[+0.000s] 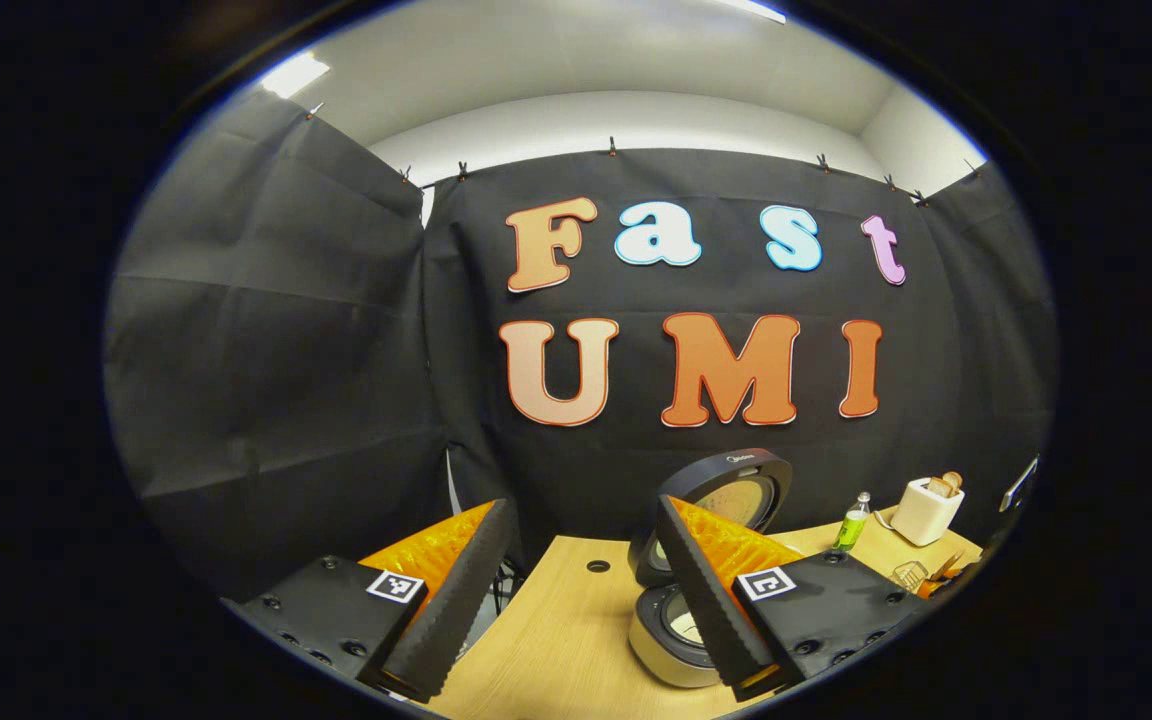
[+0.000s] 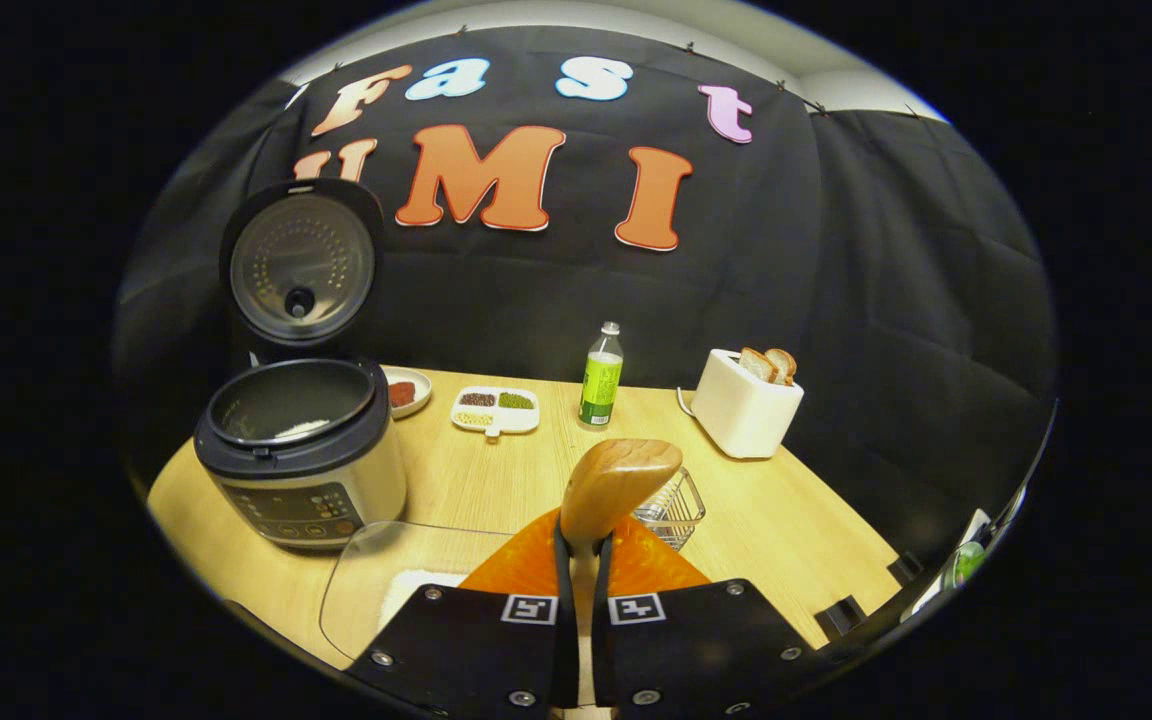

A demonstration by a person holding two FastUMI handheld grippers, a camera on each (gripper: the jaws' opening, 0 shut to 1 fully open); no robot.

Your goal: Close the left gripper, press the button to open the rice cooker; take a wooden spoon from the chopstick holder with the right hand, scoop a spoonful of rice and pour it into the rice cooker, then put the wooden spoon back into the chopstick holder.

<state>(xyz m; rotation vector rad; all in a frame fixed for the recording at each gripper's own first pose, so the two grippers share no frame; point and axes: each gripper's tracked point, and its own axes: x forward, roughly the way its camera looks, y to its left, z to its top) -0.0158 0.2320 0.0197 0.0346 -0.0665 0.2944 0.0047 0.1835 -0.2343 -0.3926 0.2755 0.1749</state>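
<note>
While your left gripper (image 1: 576, 590) hangs above the worktop (image 1: 556, 640) with its jaws spread wide and nothing between them, the rice cooker (image 1: 681, 625) sits just past its right finger, lid (image 1: 731, 495) raised. From your right gripper view, going left to right: the rice cooker (image 2: 301, 455) stands at the left end of the worktop (image 2: 776, 520), its lid (image 2: 301, 265) tipped fully up and a little white rice on the floor of the dark inner pot. Behind it to the right lies a small dish (image 2: 408, 390), then a divided tray (image 2: 496, 410) of grains, then a green-labelled bottle (image 2: 601, 377) standing upright. A clear container (image 2: 386, 575) holding rice (image 2: 416, 590) lies near the front edge. Your right gripper (image 2: 583, 570) has its jaws narrowed onto the handle of the wooden spoon (image 2: 616, 485), whose bowl points up and away. Just behind the bowl is a wire basket (image 2: 674, 510), and farther right a white toaster (image 2: 744, 410) with bread (image 2: 768, 364) in its slots.
</note>
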